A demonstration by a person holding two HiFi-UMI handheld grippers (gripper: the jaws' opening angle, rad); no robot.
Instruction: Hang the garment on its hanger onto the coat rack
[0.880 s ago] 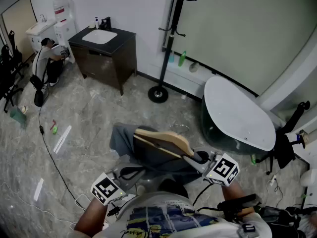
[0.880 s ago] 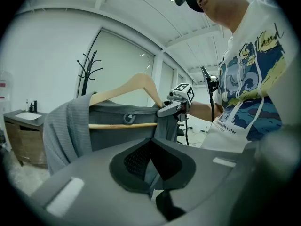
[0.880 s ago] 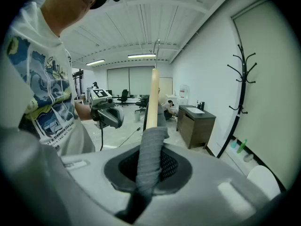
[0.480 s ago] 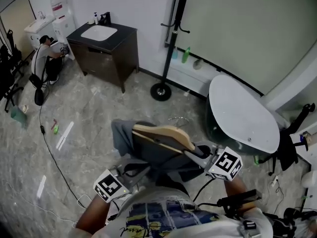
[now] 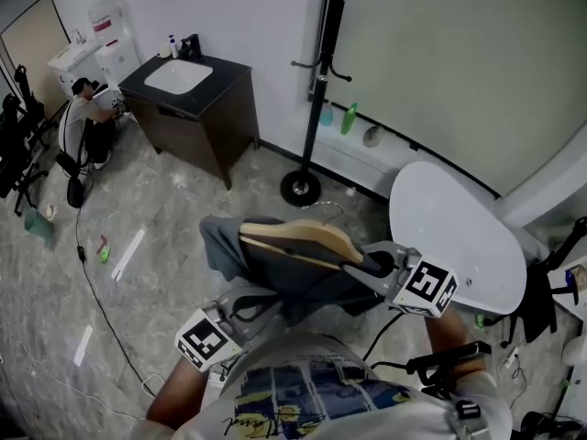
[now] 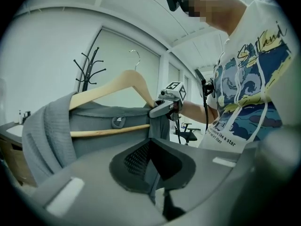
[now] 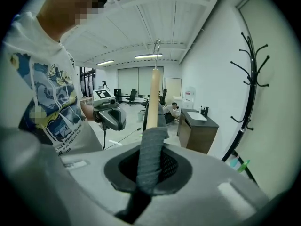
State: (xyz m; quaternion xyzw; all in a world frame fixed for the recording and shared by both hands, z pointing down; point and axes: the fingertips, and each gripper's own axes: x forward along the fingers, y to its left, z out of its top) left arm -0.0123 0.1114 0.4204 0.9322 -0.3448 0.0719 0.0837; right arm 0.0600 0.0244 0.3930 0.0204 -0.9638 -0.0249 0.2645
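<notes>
Grey garment (image 5: 275, 278) on wooden hanger (image 5: 298, 239) | left claw (image 5: 260, 303) pinches fabric, low | right claw (image 5: 371, 264) clamps garment shoulder, higher

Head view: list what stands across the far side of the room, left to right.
water dispenser → sink cabinet → coat rack → green bottle → white table

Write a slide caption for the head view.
Left hand-held gripper and right hand-held gripper hold the garment on its hanger before the coat rack.
</notes>
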